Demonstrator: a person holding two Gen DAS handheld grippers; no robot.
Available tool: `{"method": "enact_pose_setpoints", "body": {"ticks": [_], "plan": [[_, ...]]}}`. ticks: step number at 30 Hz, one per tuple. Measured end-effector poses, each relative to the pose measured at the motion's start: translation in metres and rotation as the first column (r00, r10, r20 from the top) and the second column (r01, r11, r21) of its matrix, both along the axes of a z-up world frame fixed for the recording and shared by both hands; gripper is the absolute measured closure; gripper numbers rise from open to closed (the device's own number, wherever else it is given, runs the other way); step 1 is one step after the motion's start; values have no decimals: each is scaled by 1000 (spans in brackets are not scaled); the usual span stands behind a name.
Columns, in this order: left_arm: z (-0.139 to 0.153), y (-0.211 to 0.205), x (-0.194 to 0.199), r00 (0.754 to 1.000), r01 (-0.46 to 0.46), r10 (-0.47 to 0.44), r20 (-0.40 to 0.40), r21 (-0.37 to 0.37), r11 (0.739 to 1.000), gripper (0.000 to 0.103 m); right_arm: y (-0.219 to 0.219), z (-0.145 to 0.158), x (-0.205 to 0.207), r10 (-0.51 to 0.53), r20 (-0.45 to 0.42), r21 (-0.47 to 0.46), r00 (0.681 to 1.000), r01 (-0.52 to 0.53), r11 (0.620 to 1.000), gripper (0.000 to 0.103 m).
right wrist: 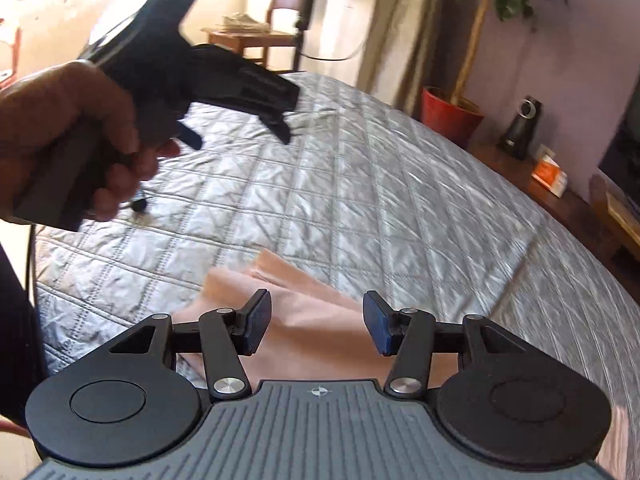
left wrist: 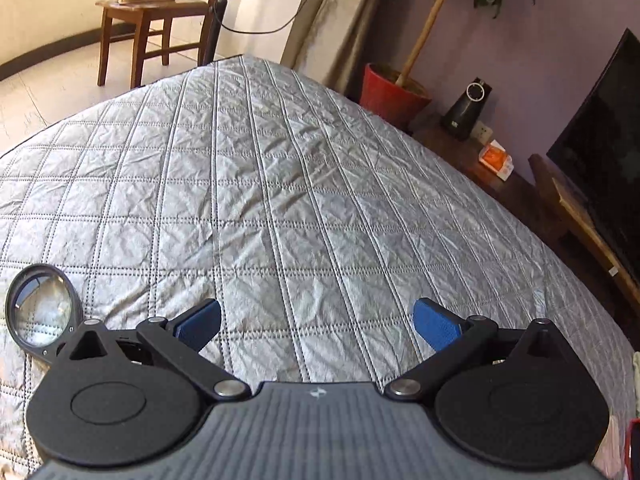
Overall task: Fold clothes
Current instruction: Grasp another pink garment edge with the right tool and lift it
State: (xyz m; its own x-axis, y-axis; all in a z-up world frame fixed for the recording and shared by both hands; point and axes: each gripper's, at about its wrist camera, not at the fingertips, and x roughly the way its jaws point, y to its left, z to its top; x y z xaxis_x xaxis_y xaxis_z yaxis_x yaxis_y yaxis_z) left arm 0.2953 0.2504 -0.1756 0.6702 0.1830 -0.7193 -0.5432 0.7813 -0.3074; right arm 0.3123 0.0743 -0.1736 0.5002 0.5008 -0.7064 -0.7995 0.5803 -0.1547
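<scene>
The right gripper [right wrist: 316, 322] hangs low over a pink cloth [right wrist: 320, 344], its jaws spread wide with nothing between them. The left gripper [left wrist: 316, 324] is above bare quilt [left wrist: 280, 184], jaws wide and empty too; in the right wrist view it shows up held in a hand [right wrist: 72, 140] high above the quilt, beyond the cloth.

Whether the cloth is waiting for a fold or already has one I cannot tell: only part of it shows, the rest runs under the right gripper's body. So any grasp should go for a clean edge or corner, pinching one layer only, not the quilt beneath, and the lift should be slow so the fabric drapes without dragging.

The cloth is a pale salmon-pink, thin and soft-looking. It lies on the near edge of the quilt, straight under the right gripper. A raised ridge or overlapped layer runs along its far side, and its far corner points toward the middle of the quilt. The view is motion-blurred, so finer creases are not clear.
</scene>
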Motion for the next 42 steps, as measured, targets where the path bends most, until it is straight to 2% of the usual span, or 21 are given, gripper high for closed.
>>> {"method": "enact_pose_setpoints", "body": {"ticks": [3, 5, 6, 7, 8, 9, 11, 14, 18, 24, 27, 29, 31, 33, 35, 37, 38, 40, 42], "plan": [[-7, -1, 2, 1000, -29, 29, 7, 24, 999, 1, 33, -11, 14, 123, -33, -84, 992, -126, 989, 44], [-9, 1, 1, 1000, -30, 30, -3, 15, 999, 1, 45, -22, 19, 169, -37, -154, 985, -173, 973, 39], [-10, 2, 1, 1000, -30, 30, -8, 10, 999, 1, 50, -28, 21, 187, -35, -190, 982, -191, 963, 40], [-11, 3, -2, 999, -29, 29, -13, 5, 1000, 1, 53, -33, 23, 205, -44, -213, 978, -210, 954, 53], [-11, 3, -5, 999, -27, 27, -19, 0, 1000, 1, 53, -33, 22, 217, -54, -213, 975, -224, 951, 79], [-12, 3, -8, 999, -25, 25, -25, -5, 1000, 1, 52, -32, 19, 225, -51, -205, 973, -230, 951, 86], [-14, 3, -12, 999, -12, 11, -36, -22, 1000, 1, 46, -31, 8, 230, -25, -209, 973, -230, 951, 94], [-17, 4, -13, 998, 25, -28, -49, -61, 998, 1, 35, -29, -10, 233, 23, -223, 972, -222, 949, 97], [-21, 6, -10, 997, 15, -19, -74, -61, 998, 1, 25, -31, -24, 223, -19, -238, 975, -221, 946, 97], [-18, 2, -9, 997, 17, -20, -70, -39, 999, 1, 34, -20, 5, 212, -8, -232, 977, -208, 950, 88], [-21, -1, -4, 996, 31, -33, -82, -34, 999, 1, 40, -16, 21, 222, -9, -246, 975, -218, 944, 74], [-22, -1, -2, 996, 31, -34, -86, -34, 999, 1, 46, -24, 24, 283, -40, -308, 958, -281, 909, 46], [-23, -1, -1, 995, 32, -35, -93, -38, 999, 1, 45, -25, 25, 308, -47, -303, 950, -308, 902, 33], [-25, -1, 1, 994, 36, -40, -99, -39, 999, 1, 45, -27, 29, 315, -65, -295, 947, -320, 900, 43], [-25, -4, 3, 994, 45, -48, -101, -37, 998, 1, 42, -30, 36, 299, -118, -258, 947, -320, 911, 68], [-26, -7, 6, 993, 59, -62, -105, -31, 998, 1, 38, -30, 40, 275, -128, -232, 953, -298, 926, 79], [-26, -7, 8, 992, 60, -63, -108, -30, 998, 1, 37, -30, 38, 270, -111, -225, 957, -288, 931, 92], [-27, -8, 10, 992, 61, -63, -111, -29, 998, 1, 31, -23, 33, 259, -72, -195, 963, -268, 943, 97], [-27, -8, 13, 992, 60, -63, -108, -30, 998, 1, 25, -14, 27, 241, -29, -167, 970, -243, 956, 98]]}}
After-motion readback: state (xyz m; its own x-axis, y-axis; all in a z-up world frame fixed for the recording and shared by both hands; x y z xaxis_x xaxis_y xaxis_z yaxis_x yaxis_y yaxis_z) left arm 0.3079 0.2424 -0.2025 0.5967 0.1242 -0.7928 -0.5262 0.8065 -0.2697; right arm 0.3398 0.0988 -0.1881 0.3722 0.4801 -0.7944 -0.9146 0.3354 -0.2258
